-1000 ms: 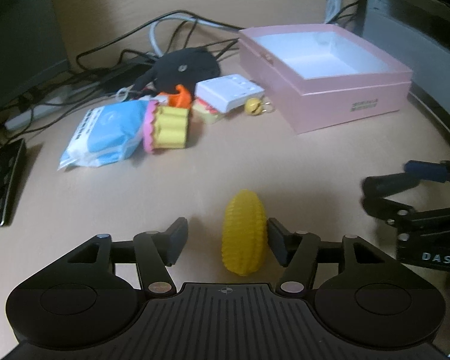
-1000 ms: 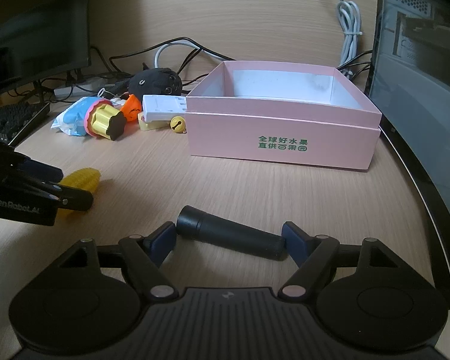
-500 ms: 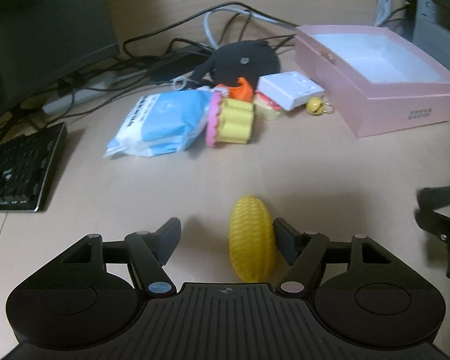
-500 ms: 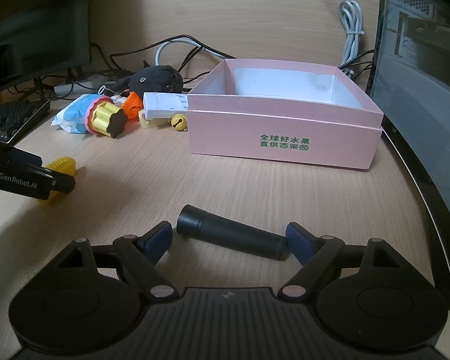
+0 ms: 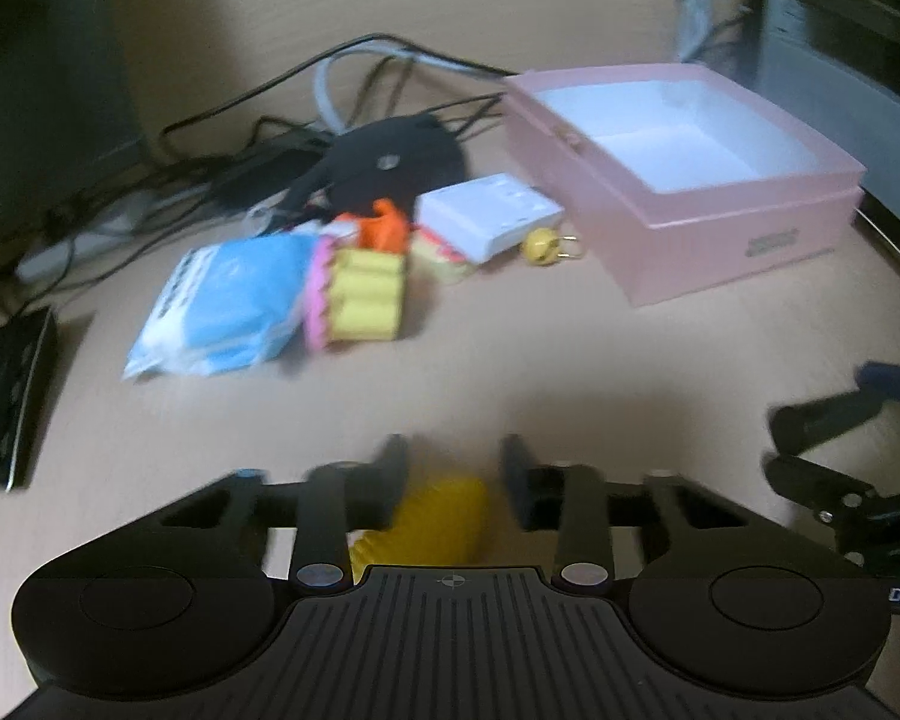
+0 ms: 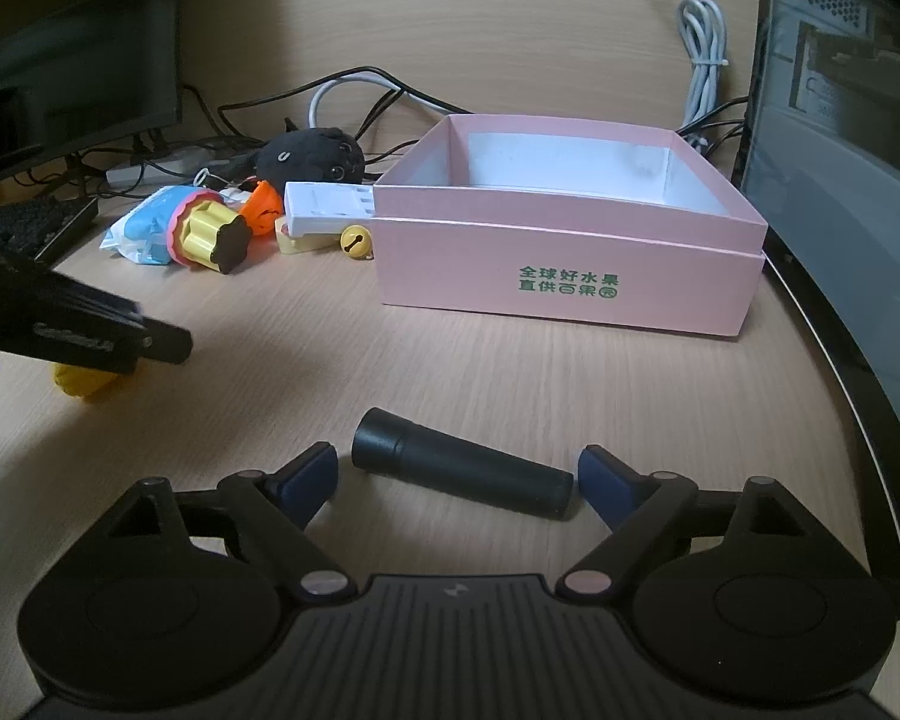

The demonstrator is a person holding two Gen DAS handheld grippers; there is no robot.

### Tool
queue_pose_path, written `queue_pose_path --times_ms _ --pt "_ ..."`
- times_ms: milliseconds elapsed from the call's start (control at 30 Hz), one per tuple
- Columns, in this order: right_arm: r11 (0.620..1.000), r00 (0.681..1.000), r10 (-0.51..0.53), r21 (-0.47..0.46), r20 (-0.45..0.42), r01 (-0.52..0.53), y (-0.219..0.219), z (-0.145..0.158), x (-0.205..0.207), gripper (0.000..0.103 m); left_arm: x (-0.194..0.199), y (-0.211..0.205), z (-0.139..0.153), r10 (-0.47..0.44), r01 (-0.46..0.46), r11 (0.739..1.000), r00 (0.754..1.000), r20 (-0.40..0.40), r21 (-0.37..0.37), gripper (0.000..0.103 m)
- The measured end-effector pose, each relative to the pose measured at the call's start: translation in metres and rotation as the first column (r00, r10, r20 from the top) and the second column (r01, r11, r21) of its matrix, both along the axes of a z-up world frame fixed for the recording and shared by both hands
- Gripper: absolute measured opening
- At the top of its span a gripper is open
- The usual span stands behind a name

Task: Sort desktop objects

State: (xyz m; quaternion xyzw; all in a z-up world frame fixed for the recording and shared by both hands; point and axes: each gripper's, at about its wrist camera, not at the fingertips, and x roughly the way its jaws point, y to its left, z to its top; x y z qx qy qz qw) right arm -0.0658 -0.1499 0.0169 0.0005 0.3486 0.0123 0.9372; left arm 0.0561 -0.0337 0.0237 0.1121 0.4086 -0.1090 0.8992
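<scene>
On the desk (image 6: 450, 372) we count one yellow corn toy (image 5: 438, 516) between the unclenched left gripper (image 5: 453, 474), one black cylinder (image 6: 462, 471) between the spread right gripper (image 6: 459, 471), one pink box (image 6: 564, 276).

You are looking at one open pink cardboard box (image 6: 564, 276), one black cylindrical tube (image 6: 462, 471), one yellow ribbed corn toy (image 5: 435, 516), one black plush toy (image 6: 315, 153), one blue tissue pack (image 5: 228, 306), one small yellow bell (image 6: 356, 242).

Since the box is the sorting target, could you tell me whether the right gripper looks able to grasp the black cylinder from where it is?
Probably yes: the black cylinder lies crosswise on the desk between the right gripper's open fingers, with nothing covering it.
</scene>
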Motion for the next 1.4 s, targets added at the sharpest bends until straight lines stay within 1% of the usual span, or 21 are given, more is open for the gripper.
queue_pose_path --times_ms 67,133,167,233,333,433,567,700,767,833,900,1033,1167,1233,1300,1400 --pt "1.000 1.000 -0.003 0.000 -0.001 0.003 0.000 0.000 0.000 0.089 -0.004 -0.004 0.001 -0.060 0.060 0.998 0.998 -0.003 -0.015 0.028" --pt "1.000 1.000 -0.005 0.000 -0.001 0.005 0.000 0.000 0.000 0.089 -0.013 -0.008 0.002 -0.128 0.128 0.992 0.992 0.005 -0.013 0.028" --pt "1.000 1.000 -0.005 0.000 -0.002 0.005 0.000 0.000 0.000 0.089 -0.017 -0.010 0.002 -0.157 0.157 0.988 0.988 0.006 -0.008 0.029" --pt "1.000 1.000 -0.004 0.001 -0.002 0.004 -0.001 0.000 0.000 0.090 -0.023 -0.010 0.001 -0.184 0.184 0.983 0.983 0.002 0.005 0.034" --pt "1.000 1.000 -0.005 0.001 -0.002 0.005 -0.001 0.000 0.000 0.090 -0.025 -0.006 0.000 -0.166 0.166 0.986 0.986 0.000 0.023 0.037" --pt "1.000 1.000 -0.005 0.000 -0.004 0.005 0.000 0.000 0.001 0.091 -0.022 0.001 -0.002 -0.130 0.131 0.991 0.991 -0.009 0.022 0.039" --pt "1.000 1.000 -0.010 -0.001 -0.008 0.009 -0.001 0.000 0.002 0.093 -0.019 0.010 0.000 -0.102 0.102 0.994 0.995 -0.003 0.034 0.051" --pt "1.000 1.000 -0.012 -0.001 -0.010 0.012 -0.001 0.000 0.002 0.094 -0.017 0.016 0.001 -0.081 0.081 0.996 0.997 -0.009 0.033 0.057" --pt "1.000 1.000 -0.012 -0.001 -0.010 0.012 -0.001 0.000 0.002 0.094 -0.019 0.019 0.003 -0.081 0.081 0.997 0.997 -0.017 0.014 0.066" --pt "1.000 1.000 -0.012 -0.001 -0.010 0.012 -0.001 0.000 0.003 0.094 -0.024 0.019 0.004 -0.086 0.086 0.996 0.996 -0.022 -0.005 0.073" --pt "1.000 1.000 -0.011 0.001 -0.011 0.011 -0.002 0.000 0.002 0.095 -0.029 0.019 0.004 -0.092 0.092 0.996 0.996 -0.021 -0.013 0.073" --pt "1.000 1.000 -0.009 0.002 -0.013 0.009 -0.002 -0.001 0.003 0.096 -0.036 0.021 0.009 -0.071 0.071 0.997 0.997 -0.005 -0.038 0.082" --pt "1.000 1.000 -0.008 0.002 -0.015 0.008 -0.001 -0.001 0.003 0.097 -0.039 0.026 0.015 -0.052 0.053 0.997 0.998 0.021 -0.058 0.087" --pt "1.000 1.000 -0.009 0.003 -0.015 0.009 -0.001 -0.001 0.002 0.097 -0.042 0.028 0.017 -0.053 0.054 0.997 0.998 0.018 -0.062 0.088" --pt "1.000 1.000 -0.009 0.004 -0.014 0.010 -0.002 -0.001 0.003 0.097 -0.047 0.029 0.017 -0.067 0.067 0.996 0.998 0.008 -0.061 0.090" --pt "1.000 1.000 -0.010 0.007 -0.014 0.010 -0.002 -0.001 0.003 0.097 -0.055 0.028 0.015 -0.077 0.077 0.996 0.997 0.005 -0.038 0.093"
